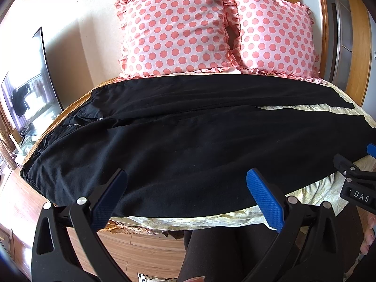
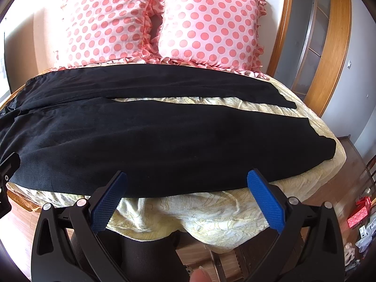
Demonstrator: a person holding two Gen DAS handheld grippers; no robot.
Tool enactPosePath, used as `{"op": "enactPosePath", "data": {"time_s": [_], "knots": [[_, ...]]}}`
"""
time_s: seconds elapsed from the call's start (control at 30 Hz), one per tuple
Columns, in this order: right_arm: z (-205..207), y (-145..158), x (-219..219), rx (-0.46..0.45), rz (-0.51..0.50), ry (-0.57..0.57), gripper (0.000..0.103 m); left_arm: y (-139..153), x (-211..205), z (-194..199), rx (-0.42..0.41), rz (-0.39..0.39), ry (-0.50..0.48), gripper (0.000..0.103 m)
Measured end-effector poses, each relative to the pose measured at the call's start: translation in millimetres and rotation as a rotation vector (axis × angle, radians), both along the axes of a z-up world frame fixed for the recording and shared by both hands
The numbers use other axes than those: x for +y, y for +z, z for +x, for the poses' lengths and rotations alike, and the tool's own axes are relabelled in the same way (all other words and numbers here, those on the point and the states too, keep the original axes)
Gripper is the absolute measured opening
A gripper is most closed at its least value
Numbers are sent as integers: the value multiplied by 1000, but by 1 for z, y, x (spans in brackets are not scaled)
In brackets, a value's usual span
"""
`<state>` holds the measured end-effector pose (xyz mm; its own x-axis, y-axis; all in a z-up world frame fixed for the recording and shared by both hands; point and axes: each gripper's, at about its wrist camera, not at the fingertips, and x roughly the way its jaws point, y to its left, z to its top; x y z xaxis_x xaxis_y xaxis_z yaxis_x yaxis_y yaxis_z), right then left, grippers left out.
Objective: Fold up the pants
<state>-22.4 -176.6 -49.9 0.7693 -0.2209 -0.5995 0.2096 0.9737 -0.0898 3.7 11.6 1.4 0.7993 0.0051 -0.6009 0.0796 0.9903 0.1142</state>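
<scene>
Black pants (image 1: 188, 136) lie spread flat across the bed, waist at the left, both legs running to the right with a strip of sheet between them; they also show in the right wrist view (image 2: 150, 138). My left gripper (image 1: 188, 178) is open and empty, hovering over the near leg's front edge toward the waist. My right gripper (image 2: 188, 178) is open and empty over the near leg's front edge further right. The right gripper's body shows at the left wrist view's right edge (image 1: 357, 178).
Two pink polka-dot pillows (image 1: 178, 30) (image 2: 206, 25) stand at the head of the bed. The pale yellow bedsheet (image 2: 211, 213) hangs over the near edge. A dark screen (image 1: 28, 87) stands at left, wooden door frames (image 2: 333, 54) at right. The person's legs (image 1: 223, 253) stand below.
</scene>
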Motion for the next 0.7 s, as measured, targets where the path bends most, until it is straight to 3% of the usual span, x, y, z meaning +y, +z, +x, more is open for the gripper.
{"op": "enactPosePath", "data": {"time_s": [0.7], "knots": [[-3,0,-1,7,7,0,102,0,1,0,2,-3,0,101]]}}
